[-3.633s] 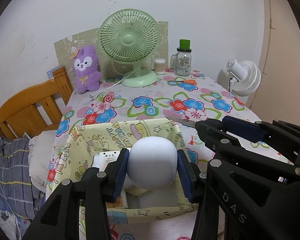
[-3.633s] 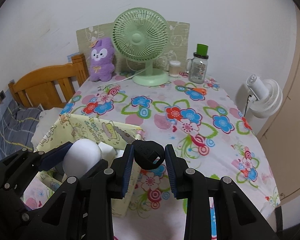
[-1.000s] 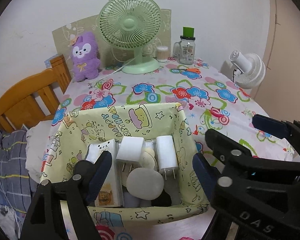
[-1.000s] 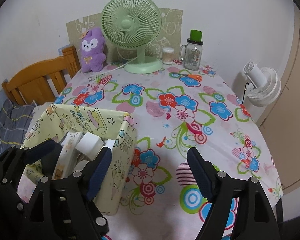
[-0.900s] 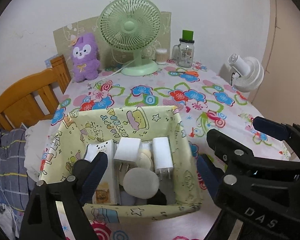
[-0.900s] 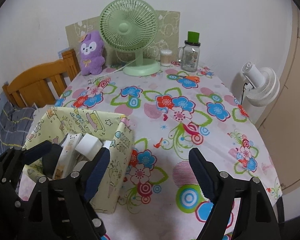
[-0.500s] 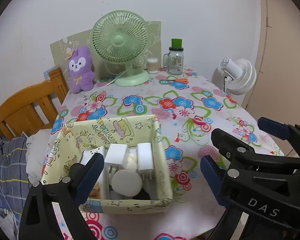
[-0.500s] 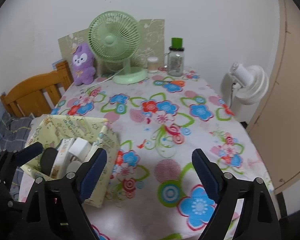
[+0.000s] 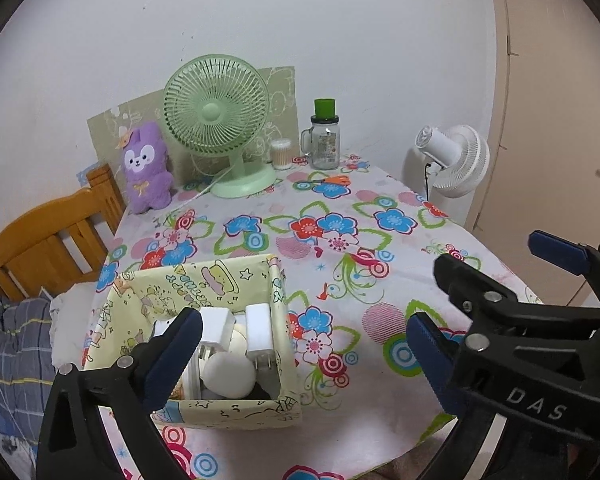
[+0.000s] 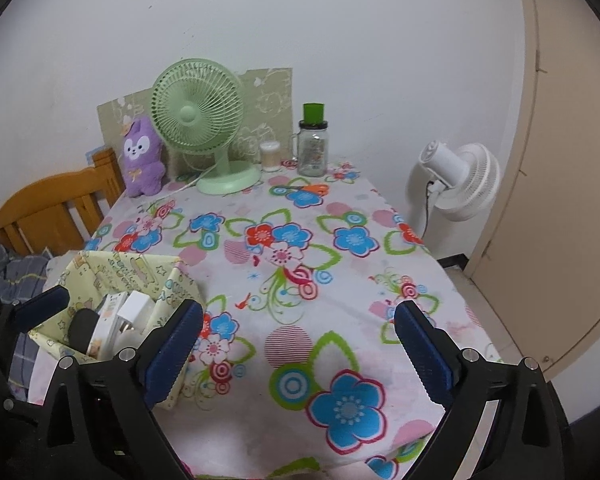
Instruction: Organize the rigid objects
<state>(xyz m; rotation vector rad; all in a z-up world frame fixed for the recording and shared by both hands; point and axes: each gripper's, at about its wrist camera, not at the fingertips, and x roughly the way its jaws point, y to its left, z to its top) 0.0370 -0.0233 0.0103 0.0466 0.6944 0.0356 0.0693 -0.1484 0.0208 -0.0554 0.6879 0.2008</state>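
A yellow cartoon-print box (image 9: 188, 288) stands at the near left of the flowered table (image 9: 340, 248). Inside lie a white round object (image 9: 230, 374), white chargers (image 9: 258, 332) and a black item (image 10: 80, 334). My left gripper (image 9: 300, 344) hovers above and back from the box. Its jaws are opening wide, and nothing is between them. My right gripper (image 10: 300, 344) hangs over the tablecloth to the right of the box (image 10: 128, 268), jaws also opening and empty. A pad of the left gripper's fingers (image 10: 44, 306) shows at the left edge of the right wrist view.
At the table's back stand a green fan (image 9: 216, 120), a purple plush (image 9: 146, 168), a small swab jar (image 9: 281, 154) and a green-lidded glass jar (image 9: 325, 136). A white fan (image 9: 456, 160) is off the right edge, and a wooden chair (image 9: 48, 240) on the left.
Both grippers let go of the white round object and the black item into the box. Since then they have drawn back and upward, with their jaws spreading wider.
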